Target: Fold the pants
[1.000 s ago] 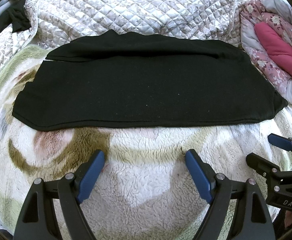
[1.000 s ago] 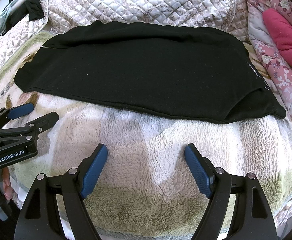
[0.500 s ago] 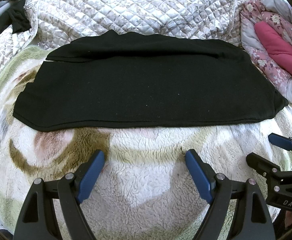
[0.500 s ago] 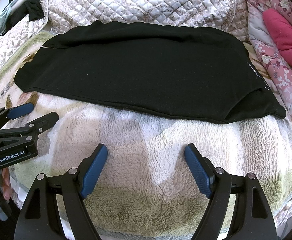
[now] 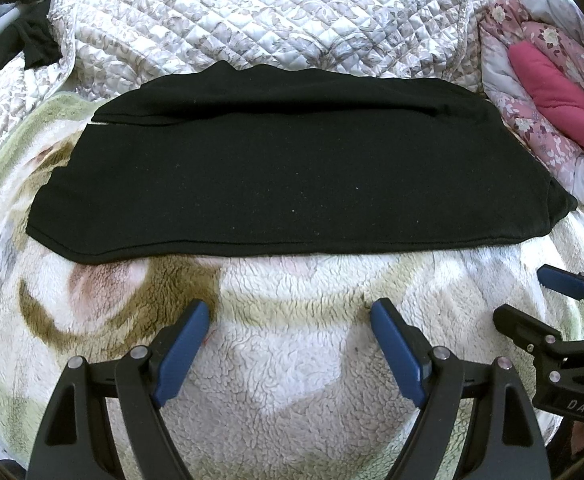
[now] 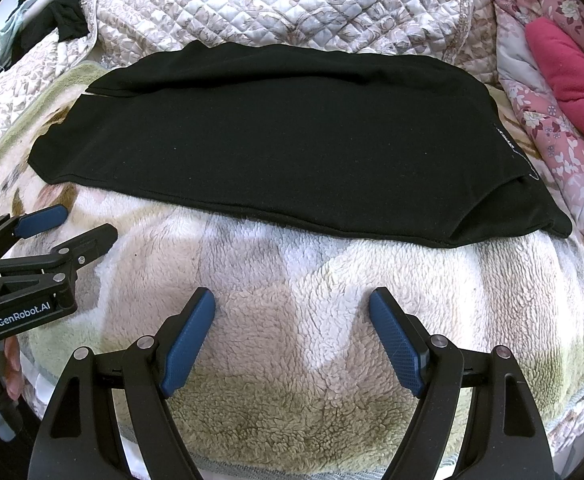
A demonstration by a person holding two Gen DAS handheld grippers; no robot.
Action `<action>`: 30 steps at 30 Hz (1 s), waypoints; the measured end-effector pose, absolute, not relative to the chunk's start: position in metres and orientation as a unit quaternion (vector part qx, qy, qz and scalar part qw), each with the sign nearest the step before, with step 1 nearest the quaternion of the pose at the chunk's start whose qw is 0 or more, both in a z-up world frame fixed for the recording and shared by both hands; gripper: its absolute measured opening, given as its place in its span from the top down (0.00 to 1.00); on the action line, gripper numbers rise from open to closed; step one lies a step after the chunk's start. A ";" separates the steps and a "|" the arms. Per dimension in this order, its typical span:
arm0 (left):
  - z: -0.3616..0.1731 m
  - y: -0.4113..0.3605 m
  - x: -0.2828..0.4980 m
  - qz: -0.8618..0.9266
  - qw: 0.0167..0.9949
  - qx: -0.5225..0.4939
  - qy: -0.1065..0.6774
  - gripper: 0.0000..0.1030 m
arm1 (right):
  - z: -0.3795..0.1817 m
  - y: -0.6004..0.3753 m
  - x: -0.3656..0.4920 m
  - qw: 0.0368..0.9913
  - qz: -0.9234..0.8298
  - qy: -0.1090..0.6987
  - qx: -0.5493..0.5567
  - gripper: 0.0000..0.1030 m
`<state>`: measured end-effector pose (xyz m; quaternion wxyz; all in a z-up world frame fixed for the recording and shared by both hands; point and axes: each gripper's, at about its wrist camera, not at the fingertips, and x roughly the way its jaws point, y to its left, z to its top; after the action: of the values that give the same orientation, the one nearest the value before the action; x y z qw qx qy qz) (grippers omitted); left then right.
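Note:
Black pants (image 5: pixel 292 172) lie flat across a fleece blanket, one leg laid over the other, leg ends to the left and waist to the right; they also show in the right wrist view (image 6: pixel 283 140). My left gripper (image 5: pixel 289 312) is open and empty, hovering over the blanket in front of the pants' near edge. My right gripper (image 6: pixel 292 300) is open and empty, also short of the near edge. Each gripper shows in the other's view: the right one (image 5: pixel 532 294) at the right, the left one (image 6: pixel 79 224) at the left.
The patterned fleece blanket (image 5: pixel 292 380) covers the bed. A quilted grey-white cover (image 5: pixel 259 16) is bunched behind the pants. A pink floral quilt with a magenta fold (image 5: pixel 552 68) sits at the right. Dark clothes (image 6: pixel 59 16) hang at the far left.

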<state>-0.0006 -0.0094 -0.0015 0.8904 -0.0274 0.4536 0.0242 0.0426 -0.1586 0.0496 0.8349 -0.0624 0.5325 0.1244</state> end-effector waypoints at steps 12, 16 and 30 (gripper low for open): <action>-0.001 -0.010 -0.001 0.025 0.892 -0.022 0.452 0.16 | 0.050 -0.158 0.043 0.835 0.124 0.532 -0.063 0.23; -0.001 -0.011 -0.001 0.026 0.891 -0.021 0.452 0.16 | 0.049 -0.159 0.043 0.835 0.125 0.532 -0.062 0.23; 0.002 -0.010 0.001 0.011 0.889 -0.027 0.458 0.16 | 0.058 -0.171 0.044 0.834 0.142 0.532 -0.037 0.23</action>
<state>0.0014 -0.0096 0.0019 0.8885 -0.0270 0.4579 0.0114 0.0436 -0.1713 0.0578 0.8342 -0.0374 0.5317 0.1417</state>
